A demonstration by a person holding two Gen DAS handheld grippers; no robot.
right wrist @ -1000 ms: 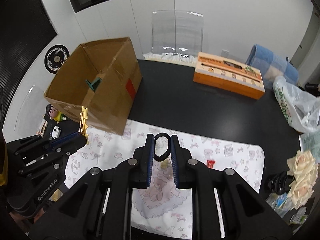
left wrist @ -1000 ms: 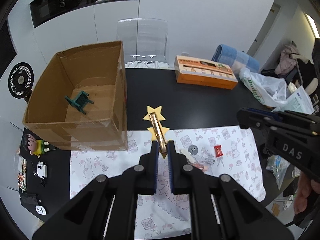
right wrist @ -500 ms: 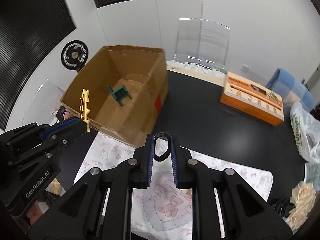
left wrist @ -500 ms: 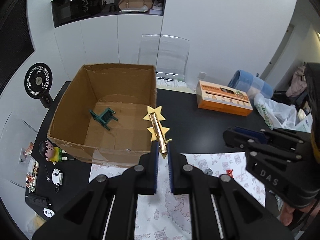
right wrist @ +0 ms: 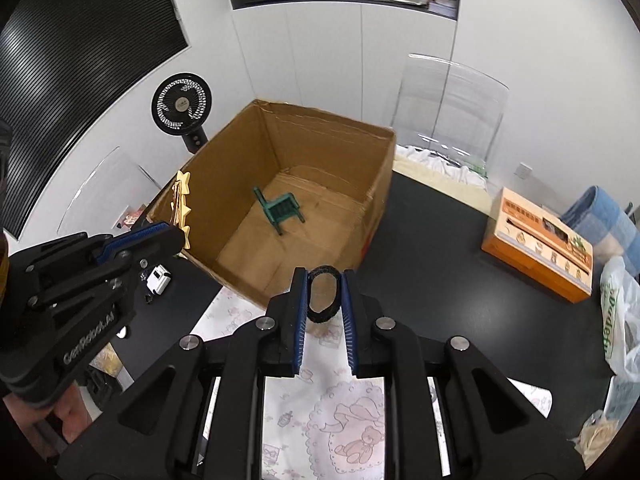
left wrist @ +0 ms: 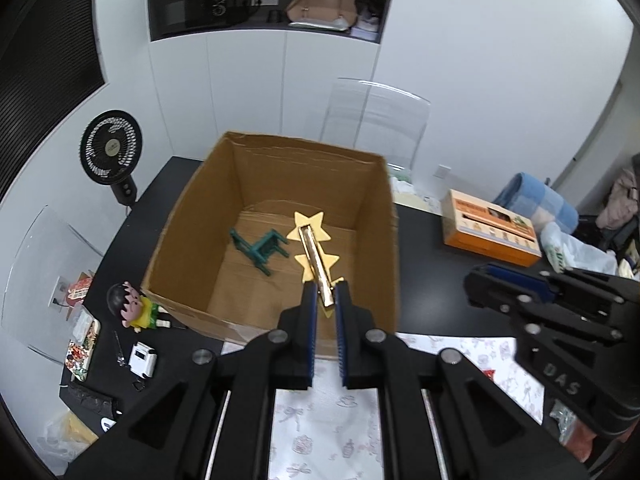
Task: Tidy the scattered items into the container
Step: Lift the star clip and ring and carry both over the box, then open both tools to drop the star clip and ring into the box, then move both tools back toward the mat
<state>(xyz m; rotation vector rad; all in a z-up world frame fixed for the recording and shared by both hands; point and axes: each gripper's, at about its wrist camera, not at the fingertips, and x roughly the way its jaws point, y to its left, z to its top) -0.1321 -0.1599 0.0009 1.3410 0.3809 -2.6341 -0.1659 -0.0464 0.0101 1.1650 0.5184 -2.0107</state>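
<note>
cardboard box (left wrist: 372,216) open on top (toy chair (left wrist: 260,249) takes little floor).

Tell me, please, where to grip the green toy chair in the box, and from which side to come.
Grip the green toy chair by its slatted backrest, coming from above through the open top of the cardboard box. The chair lies tipped over on the box floor, and the walls block any sideways approach.

Open cardboard box (left wrist: 188,240) holding tipped green toy chair (left wrist: 260,250), gold star hair clip (left wrist: 316,256) and black hair tie (right wrist: 325,300) held aloft
</note>
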